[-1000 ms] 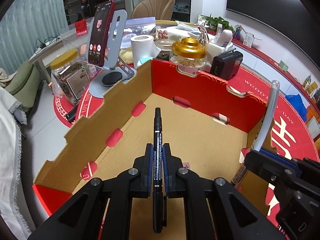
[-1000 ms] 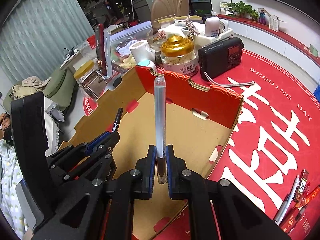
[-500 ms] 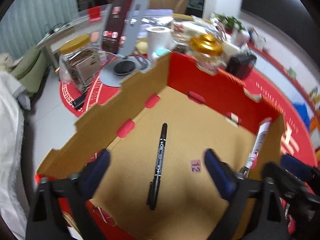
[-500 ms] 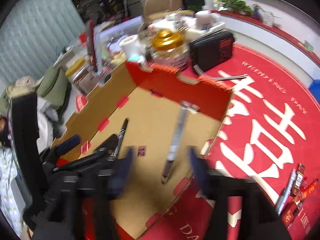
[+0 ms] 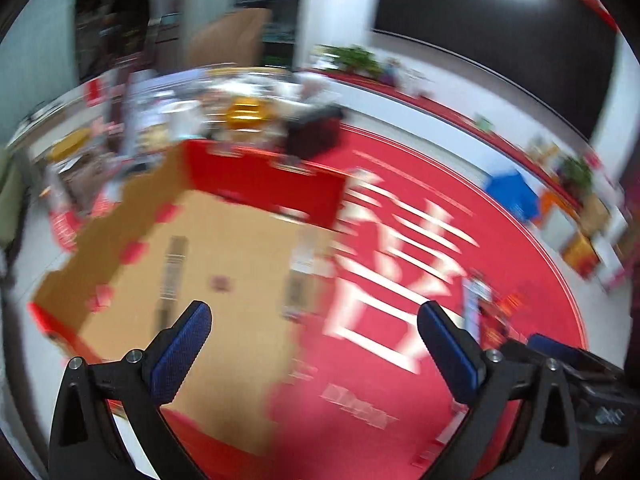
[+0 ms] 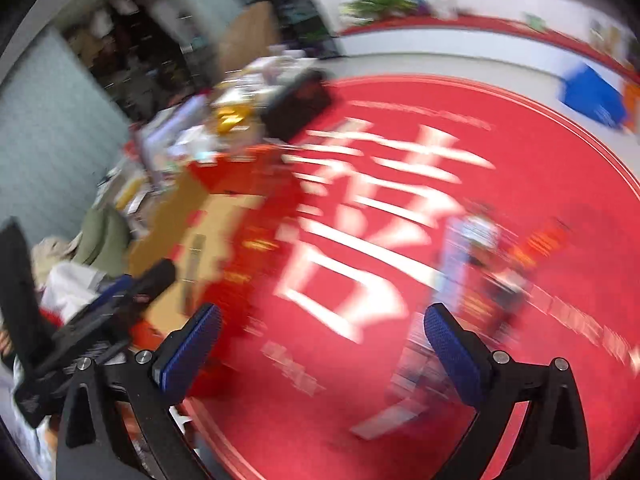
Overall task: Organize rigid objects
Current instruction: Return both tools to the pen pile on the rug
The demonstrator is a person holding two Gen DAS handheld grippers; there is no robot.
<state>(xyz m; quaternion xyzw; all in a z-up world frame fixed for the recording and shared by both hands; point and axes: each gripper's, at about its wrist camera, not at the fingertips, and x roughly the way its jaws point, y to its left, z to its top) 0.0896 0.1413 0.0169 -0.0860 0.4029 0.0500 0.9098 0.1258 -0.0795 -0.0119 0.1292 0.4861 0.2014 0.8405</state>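
Both views are motion-blurred. My left gripper [image 5: 314,320] is open and empty, above the near right corner of the red-and-brown cardboard box [image 5: 140,216]. A black marker [image 5: 172,268] and a clear pen [image 5: 298,276] lie inside the box. My right gripper [image 6: 320,328] is open and empty over the red mat [image 6: 520,152], right of the box [image 6: 176,216]. A pile of pens and red packets [image 6: 480,264] lies on the mat ahead of the right gripper; the pile also shows in the left wrist view [image 5: 488,304].
Behind the box stand a gold-lidded jar [image 5: 244,114], a black radio [image 5: 314,138] and other clutter. A blue object [image 5: 514,194] sits at the mat's far right edge. The left gripper shows at the lower left of the right wrist view [image 6: 120,300].
Both grippers opened and let go: the black marker and the clear pen now lie in the box. Both grippers are swinging right, toward the red mat and the pile of pens.
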